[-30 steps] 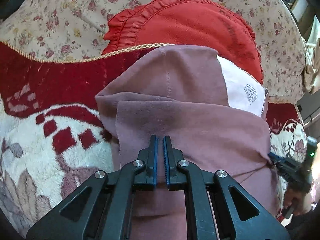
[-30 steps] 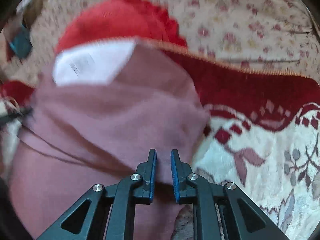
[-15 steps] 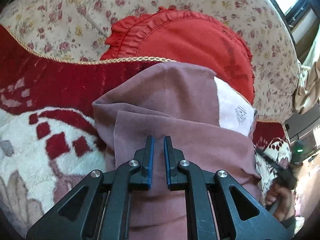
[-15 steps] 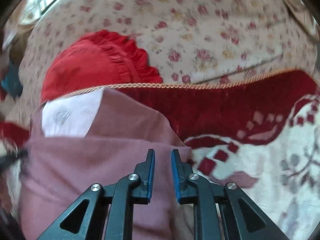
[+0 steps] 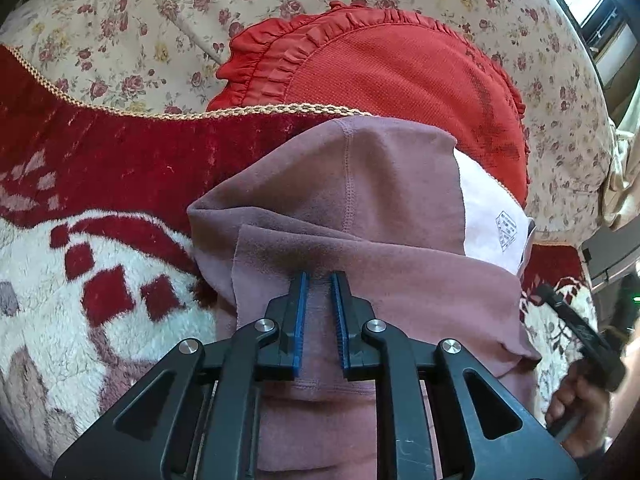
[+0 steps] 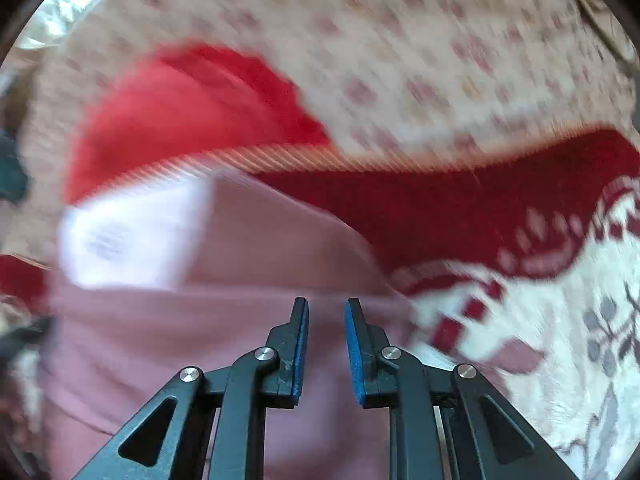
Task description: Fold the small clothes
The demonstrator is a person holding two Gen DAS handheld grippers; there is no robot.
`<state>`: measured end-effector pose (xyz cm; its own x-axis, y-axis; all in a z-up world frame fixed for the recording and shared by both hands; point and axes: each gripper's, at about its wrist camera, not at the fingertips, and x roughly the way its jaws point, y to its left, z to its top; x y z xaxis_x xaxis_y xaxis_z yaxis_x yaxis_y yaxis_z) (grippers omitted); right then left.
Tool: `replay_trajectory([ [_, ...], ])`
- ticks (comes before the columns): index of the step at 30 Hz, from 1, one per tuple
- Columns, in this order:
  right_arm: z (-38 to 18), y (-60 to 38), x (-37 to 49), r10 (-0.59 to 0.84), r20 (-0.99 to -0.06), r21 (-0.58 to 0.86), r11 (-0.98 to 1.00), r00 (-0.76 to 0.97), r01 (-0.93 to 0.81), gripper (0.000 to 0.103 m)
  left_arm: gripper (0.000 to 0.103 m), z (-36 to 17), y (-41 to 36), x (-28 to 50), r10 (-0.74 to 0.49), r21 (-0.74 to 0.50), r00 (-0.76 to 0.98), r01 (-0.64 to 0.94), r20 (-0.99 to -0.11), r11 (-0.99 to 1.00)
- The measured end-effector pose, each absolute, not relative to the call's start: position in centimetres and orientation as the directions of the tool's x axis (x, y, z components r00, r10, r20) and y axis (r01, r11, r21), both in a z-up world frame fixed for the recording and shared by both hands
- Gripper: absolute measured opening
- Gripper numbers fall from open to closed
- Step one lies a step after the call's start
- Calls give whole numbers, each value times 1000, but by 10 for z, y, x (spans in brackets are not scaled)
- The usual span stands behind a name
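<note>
A mauve garment [image 5: 400, 200] lies folded on the blanket, its near flap laid over the far part and a white lining with a printed label [image 5: 492, 224] showing at the right. My left gripper [image 5: 319, 280] sits over the flap's left half. Its jaws are opening, the cloth shows in the gap, and the pads do not press on it. In the blurred right wrist view my right gripper [image 6: 326, 304] hovers over the same garment [image 6: 260, 248]. Its jaws are opening too, with nothing pinched. From the left wrist view, that right gripper [image 5: 560, 312] is off the garment's right edge.
A red frilled cushion [image 5: 400, 60] lies just behind the garment. A red and cream plush blanket [image 5: 100, 168] covers the seat, with a gold braid along its edge. Floral sofa fabric [image 5: 120, 20] rises behind. A person's hand [image 5: 576, 400] grips the right tool at the lower right.
Both grippers' jaws have spread wider. The right gripper has let the flap's right edge go and drawn away from it; its own view has swung and blurred. The flap now rests on the garment.
</note>
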<state>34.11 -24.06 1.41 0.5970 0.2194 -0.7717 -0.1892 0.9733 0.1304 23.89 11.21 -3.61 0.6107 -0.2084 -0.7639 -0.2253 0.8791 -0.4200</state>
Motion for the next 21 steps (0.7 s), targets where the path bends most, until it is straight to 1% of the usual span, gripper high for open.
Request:
replay_trajectory([
  [3, 22, -197, 328, 322, -742, 154, 936, 588, -318, 20, 21, -36, 107, 240, -189, -391, 614, -213, -766, 895],
  [5, 3, -161, 324, 357, -778, 145, 903, 518, -404, 20, 27, -37, 103, 241, -182, -373, 614, -197, -768, 907],
  [6, -10, -155, 321, 325, -795, 107, 906, 511, -410, 20, 29, -37, 102, 242, -181, -368, 614, -192, -768, 910],
  [7, -23, -149, 321, 284, -803, 54, 910, 524, -410, 21, 29, -38, 101, 242, -177, -362, 614, -190, -769, 913],
  [8, -27, -147, 319, 280, -787, 41, 913, 550, -405, 21, 29, -38, 101, 243, -176, -360, 614, -190, -770, 914],
  [10, -24, -145, 316, 271, -785, 25, 912, 557, -409, 21, 29, -37, 104, 242, -183, -376, 618, -197, -765, 905],
  [11, -21, -146, 315, 276, -783, 22, 908, 558, -418, 21, 29, -35, 105, 240, -185, -386, 625, -203, -759, 900],
  [12, -5, -153, 311, 308, -759, 44, 904, 574, -426, 21, 29, -31, 105, 238, -187, -393, 631, -202, -753, 897],
  [13, -5, -153, 311, 308, -759, 44, 904, 574, -426, 21, 29, -26, 104, 234, -185, -392, 639, -197, -746, 899],
  [15, 8, -167, 302, 328, -742, 66, 903, 585, -424, 21, 29, -12, 98, 223, -214, -413, 669, -154, -712, 898],
  [16, 10, -174, 294, 309, -755, 53, 908, 579, -416, 21, 29, -7, 94, 218, -240, -430, 678, -123, -694, 895],
  [18, 3, -188, 288, 219, -798, -12, 926, 562, -378, 22, 30, -1, 82, 204, -284, -440, 681, -62, -675, 896],
  [20, -22, -197, 290, 88, -864, -96, 938, 496, -332, 22, 30, -8, 71, 197, -295, -423, 654, -41, -696, 905],
  [21, -32, -202, 291, 81, -878, -87, 942, 471, -324, 24, 30, -20, 65, 196, -289, -400, 615, -47, -734, 915],
])
